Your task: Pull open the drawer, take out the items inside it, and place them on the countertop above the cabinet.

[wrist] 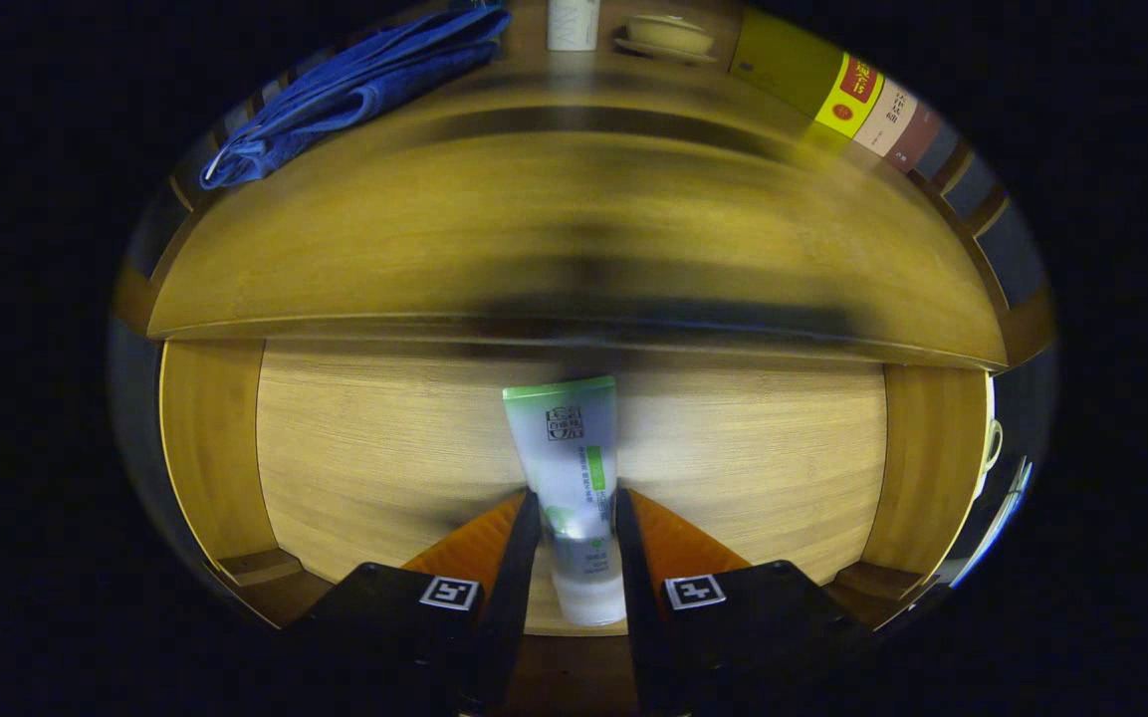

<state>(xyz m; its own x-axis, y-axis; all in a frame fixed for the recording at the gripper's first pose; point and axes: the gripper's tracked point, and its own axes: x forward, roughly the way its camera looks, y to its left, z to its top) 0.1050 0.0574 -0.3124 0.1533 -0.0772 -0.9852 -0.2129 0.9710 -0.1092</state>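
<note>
Gripping the tube (pixel 574 468) low down near its cap end, the fingers (pixel 578 538) look closed onto it from both sides, so it's held, sitting over the open drawer (pixel 384 448) floor. Biggest worry imo: the tube is soft and slick, so squeezing that close to one end could let it swing or slip out on the way up. Also the desk (pixel 534 229) edge hangs right above, and clipping it could knock the tube loose. The blue towel (pixel 354 85) and books (pixel 852 95) crowd the back too.

White/green tube (pixel 574 478) (blue cloth (pixel 354 90) behind)
</note>
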